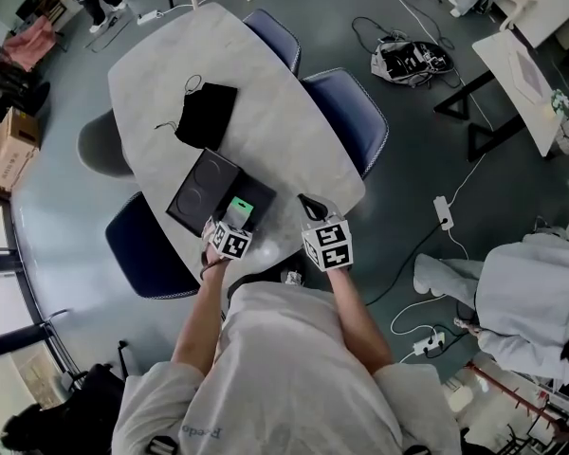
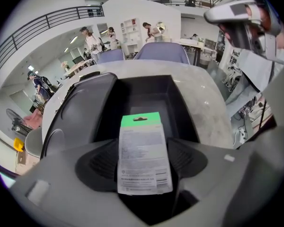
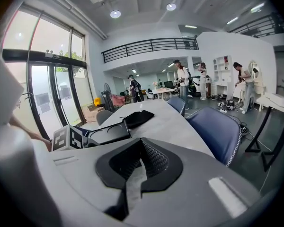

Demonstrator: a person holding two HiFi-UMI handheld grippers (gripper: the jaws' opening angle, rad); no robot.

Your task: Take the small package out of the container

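A black container (image 1: 194, 197) lies open on the grey table (image 1: 275, 131) near its front edge. The small package (image 1: 242, 208), a white label card with a green top, is held just over the container's right part. My left gripper (image 1: 237, 219) is shut on it. In the left gripper view the package (image 2: 143, 160) stands upright between the pads, with the container's empty tray (image 2: 146, 91) beyond and its lid (image 2: 83, 110) to the left. My right gripper (image 1: 310, 204) hovers to the right of the container, shut on nothing; in its own view the right gripper (image 3: 141, 148) points along the table.
A black pouch (image 1: 207, 114) with a cord lies further back on the table. Blue chairs (image 1: 346, 117) stand along the right side, another chair (image 1: 142, 249) at the front left. A person in white (image 1: 531, 292) sits on the floor at the right, near cables.
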